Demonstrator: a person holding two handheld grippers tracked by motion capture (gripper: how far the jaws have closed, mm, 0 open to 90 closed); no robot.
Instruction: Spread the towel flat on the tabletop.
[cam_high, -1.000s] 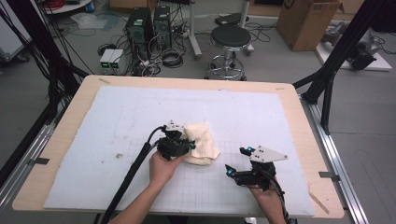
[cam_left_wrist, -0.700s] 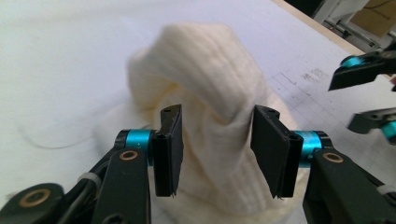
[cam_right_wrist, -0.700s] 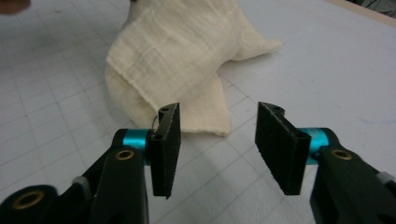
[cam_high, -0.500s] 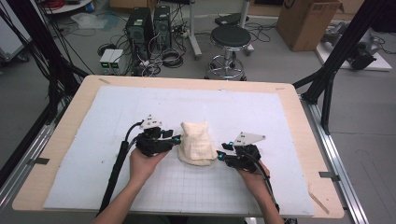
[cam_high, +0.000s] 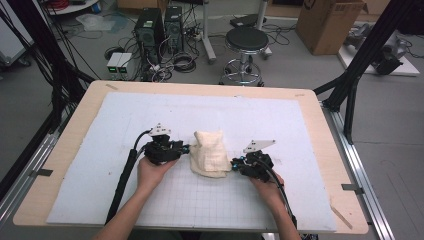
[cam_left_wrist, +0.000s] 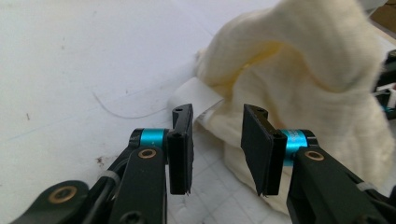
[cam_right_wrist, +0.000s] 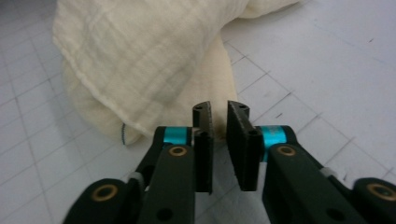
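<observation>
A cream cloth (cam_high: 210, 152) lies folded in a small heap on the white gridded mat (cam_high: 280, 125). My left gripper (cam_high: 187, 149) rests at its left edge. In the left gripper view the jaws (cam_left_wrist: 217, 114) stand apart after closing a little, with nothing pressed between the pads. The cloth (cam_left_wrist: 303, 60) and its white label (cam_left_wrist: 196, 95) lie just beyond the tips. My right gripper (cam_high: 234, 162) sits at the cloth's lower right corner. Its jaws (cam_right_wrist: 218, 108) have just closed to a narrow slit, the tips at the cloth's (cam_right_wrist: 140, 46) hem, with no fabric seen between the pads.
The mat covers a wooden table (cam_high: 75, 130). Both forearms come in from the near edge. Beyond the far edge the floor holds a black stool (cam_high: 245, 40), computer towers (cam_high: 155, 25), cables and a cardboard box (cam_high: 325, 20). Black frame struts (cam_high: 350, 85) stand at the right.
The left gripper has drawn left off the cloth to its left edge. The right gripper has travelled left to the cloth's right corner. The cloth now lies in a neater folded heap.
</observation>
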